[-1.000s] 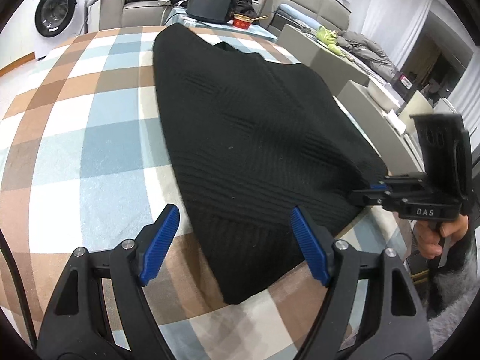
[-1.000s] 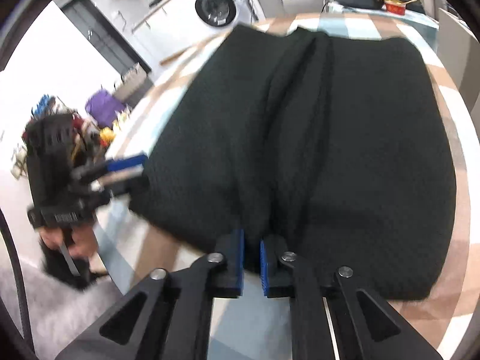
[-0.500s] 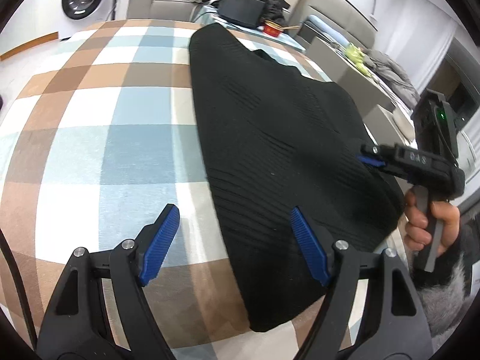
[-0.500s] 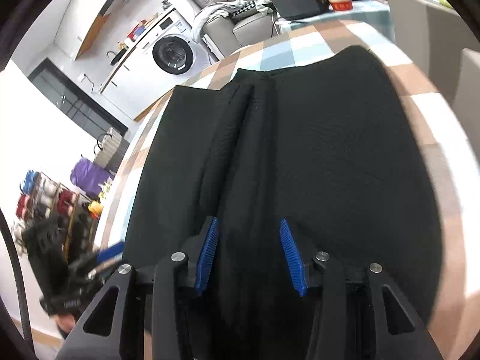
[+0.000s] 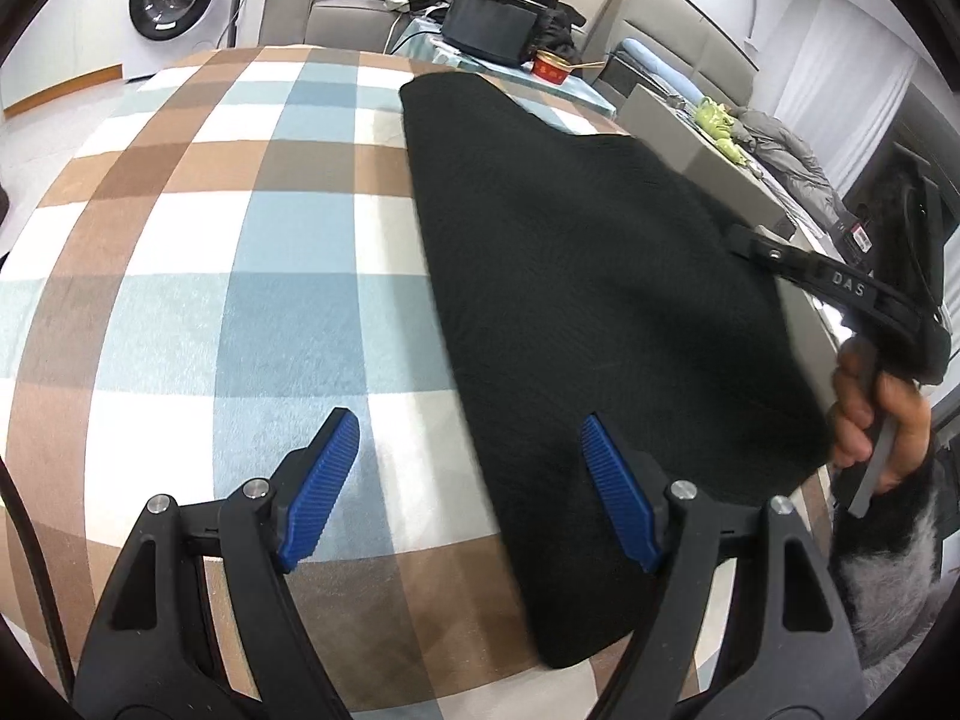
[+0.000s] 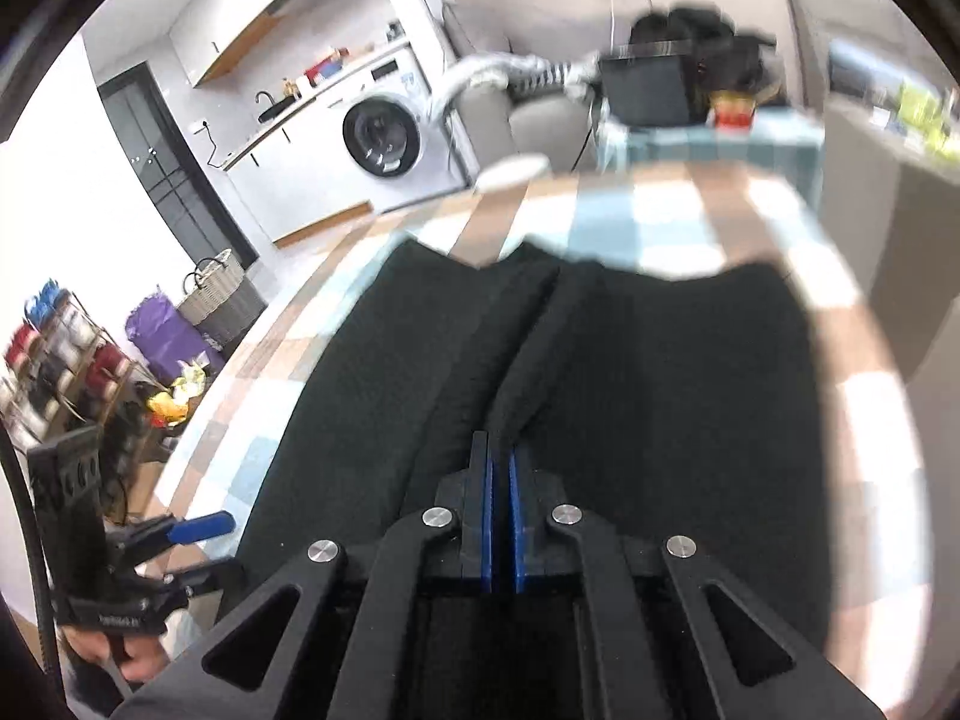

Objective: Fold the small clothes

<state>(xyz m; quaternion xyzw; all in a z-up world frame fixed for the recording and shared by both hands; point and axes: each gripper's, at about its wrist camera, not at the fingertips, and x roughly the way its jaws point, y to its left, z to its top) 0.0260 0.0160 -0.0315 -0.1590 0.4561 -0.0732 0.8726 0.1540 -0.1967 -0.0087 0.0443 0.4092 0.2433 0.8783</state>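
Note:
A black knit garment [image 5: 588, 276] lies on the checked tablecloth [image 5: 210, 276]. My left gripper [image 5: 468, 480] is open and empty, low over the near left edge of the garment; its right finger is over the fabric, its left over the cloth. My right gripper [image 6: 500, 474] is shut on a raised fold of the black garment [image 6: 660, 396] at its near edge. It also shows in the left wrist view [image 5: 744, 237] at the garment's right side. The left gripper shows in the right wrist view [image 6: 204, 531], open beside the garment's left edge.
A washing machine [image 5: 174, 6] stands beyond the table at the left. A grey sofa with clothes [image 5: 360, 6] and a black box [image 5: 492, 30] with a red bowl [image 5: 552, 66] are behind the table. A grey ledge [image 5: 720, 168] runs along the table's right edge.
My right gripper opened, moved onto the garment and has shut again on a fold of it, lifting it. My left gripper has shifted left, still open.

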